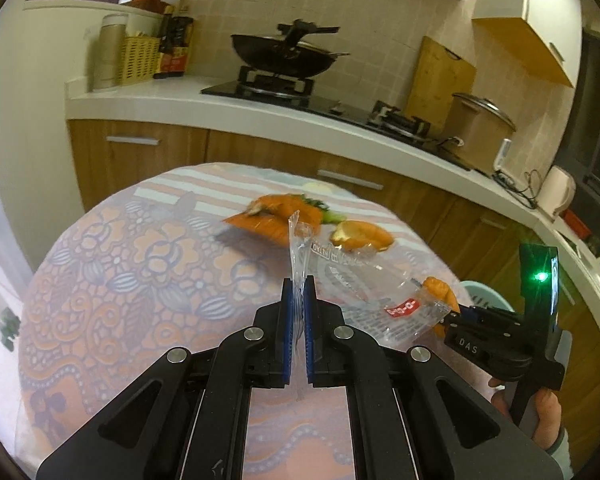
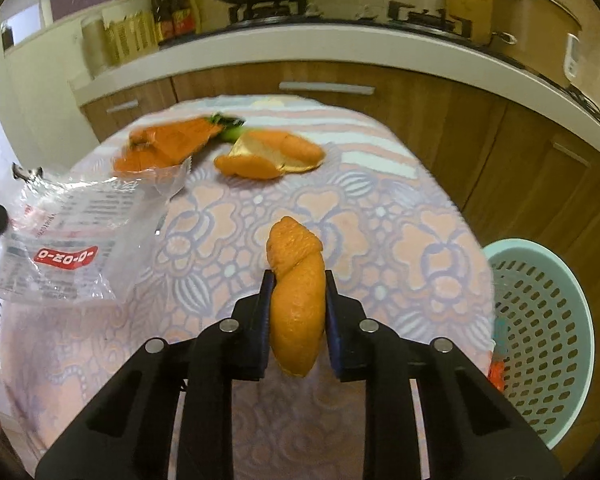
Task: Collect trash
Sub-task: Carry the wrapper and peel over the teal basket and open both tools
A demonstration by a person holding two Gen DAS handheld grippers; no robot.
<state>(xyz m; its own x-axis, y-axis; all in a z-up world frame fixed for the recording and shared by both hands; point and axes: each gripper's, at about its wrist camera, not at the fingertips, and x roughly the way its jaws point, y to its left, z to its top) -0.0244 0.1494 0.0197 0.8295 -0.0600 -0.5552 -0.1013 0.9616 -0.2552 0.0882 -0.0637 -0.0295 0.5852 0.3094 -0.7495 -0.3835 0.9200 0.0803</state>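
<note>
The left gripper has its fingers pressed together on a thin edge of a clear plastic wrapper, which stands up between the pads and trails off to the right, lifted above the patterned tablecloth. The wrapper carries a red label and printed text.

The right gripper has its fingers clamped on a curled piece of orange peel, held above the cloth-covered surface; the peel sticks out past the fingertips and hangs a little below them. In the left wrist view this peel sits just beside the wrapper's far corner, whether touching cannot be told.

Beyond the held peel, toward the far edge of the tablecloth, lie a second orange peel and, to its left, an orange snack packet with a green end. To the right of the held peel, beside the tablecloth's edge and lower down, stands a pale green perforated basket.
</note>
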